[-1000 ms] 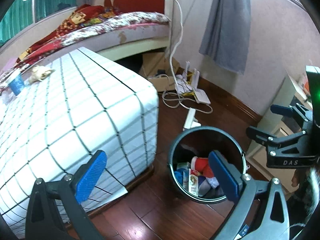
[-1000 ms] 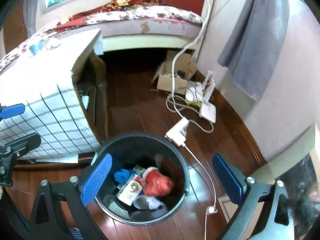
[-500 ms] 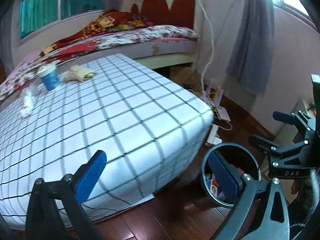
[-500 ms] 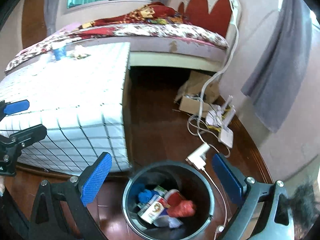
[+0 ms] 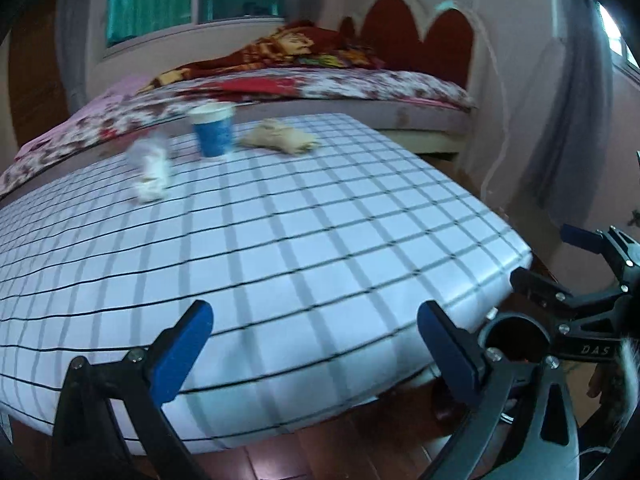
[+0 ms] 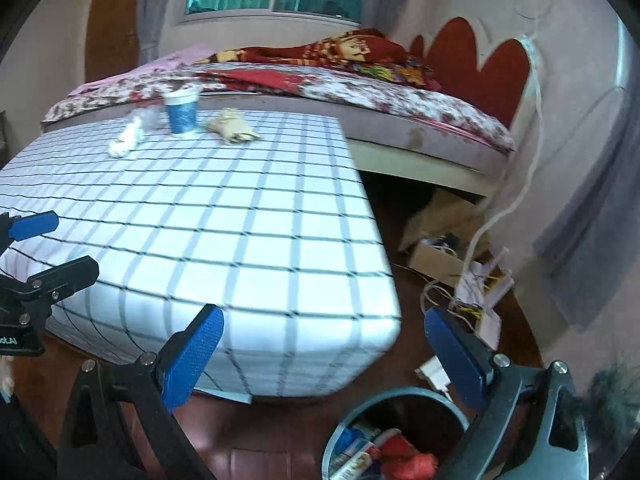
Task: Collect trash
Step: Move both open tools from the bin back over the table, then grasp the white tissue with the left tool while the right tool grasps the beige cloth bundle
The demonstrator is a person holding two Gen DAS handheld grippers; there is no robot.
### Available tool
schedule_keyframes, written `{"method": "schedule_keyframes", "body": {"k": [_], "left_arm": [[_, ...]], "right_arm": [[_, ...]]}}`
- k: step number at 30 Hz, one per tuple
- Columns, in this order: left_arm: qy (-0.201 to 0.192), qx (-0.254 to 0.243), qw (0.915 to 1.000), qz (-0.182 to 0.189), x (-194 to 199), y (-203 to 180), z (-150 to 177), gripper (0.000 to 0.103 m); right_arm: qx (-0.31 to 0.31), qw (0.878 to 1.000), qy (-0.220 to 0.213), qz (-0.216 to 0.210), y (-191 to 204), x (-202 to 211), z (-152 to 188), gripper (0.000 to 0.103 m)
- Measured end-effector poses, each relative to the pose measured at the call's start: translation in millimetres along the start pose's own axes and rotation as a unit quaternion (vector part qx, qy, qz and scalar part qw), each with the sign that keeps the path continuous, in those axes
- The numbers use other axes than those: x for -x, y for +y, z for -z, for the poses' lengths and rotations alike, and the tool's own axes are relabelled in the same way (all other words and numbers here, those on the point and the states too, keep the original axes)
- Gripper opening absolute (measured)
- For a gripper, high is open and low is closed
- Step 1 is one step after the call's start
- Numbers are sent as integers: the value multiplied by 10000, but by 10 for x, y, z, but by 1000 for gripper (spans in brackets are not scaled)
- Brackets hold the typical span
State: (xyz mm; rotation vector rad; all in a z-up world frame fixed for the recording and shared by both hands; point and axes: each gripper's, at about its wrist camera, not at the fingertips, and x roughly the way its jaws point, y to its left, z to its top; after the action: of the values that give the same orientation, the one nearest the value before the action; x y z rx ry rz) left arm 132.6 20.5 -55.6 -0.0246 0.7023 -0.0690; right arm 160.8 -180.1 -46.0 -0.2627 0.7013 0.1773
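On the far part of the checked table [image 5: 304, 240] [image 6: 240, 240] stand a blue paper cup [image 5: 212, 130] [image 6: 182, 110], a crumpled white tissue [image 5: 152, 168] [image 6: 128, 138] to its left and a tan crumpled wrapper [image 5: 280, 138] [image 6: 232, 126] to its right. The dark round bin [image 6: 396, 436] [image 5: 516, 336] sits on the floor at the table's near right corner, holding several pieces of trash. My left gripper [image 5: 316, 344] is open and empty at the table's near edge. My right gripper [image 6: 324, 352] is open and empty above the bin's rim.
A bed [image 6: 360, 96] with a floral cover and a red headboard lies behind the table. A cardboard box [image 6: 440, 240], cables and a white power strip [image 6: 436, 372] lie on the wooden floor to the right. A grey curtain [image 6: 592, 248] hangs at the right wall.
Both grippers have risen and tilted up from the bin toward the tabletop. The bin has dropped to the lower edge of both views; the cup, tissue and wrapper look larger.
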Motion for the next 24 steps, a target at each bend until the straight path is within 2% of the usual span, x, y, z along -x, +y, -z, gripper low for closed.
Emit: {"method": "schedule_keyframes", "body": {"k": [7,10,13,15,17,22,24], "left_arm": [[9,204,9988,-455,5,566,43,102],[23,365,9976,-596,-19,820,3,102],[38,538,9965,-635,-85,1042,-106,100],[86,651,9958,-634,-150,1143,-175,94],[99,721,9953,-634,-230,1216,-264,92],[69,655,9949,-760,-434,1322,-476,89],[95,712,9945,-769,-538,1404,-566,87]], "right_arm": [[261,9994,24,-232,583,-187,-348,102],[182,9989,70,-418,722,-309,-495,102],[124,9985,63,-534,830,-423,-637,102],[135,9981,26,-601,895,-505,-756,102],[214,9983,-46,-544,951,-620,-878,102],[161,9985,-114,-502,947,-922,-1134,102],[251,9977,16,-634,959,-1106,-1272,102]]}}
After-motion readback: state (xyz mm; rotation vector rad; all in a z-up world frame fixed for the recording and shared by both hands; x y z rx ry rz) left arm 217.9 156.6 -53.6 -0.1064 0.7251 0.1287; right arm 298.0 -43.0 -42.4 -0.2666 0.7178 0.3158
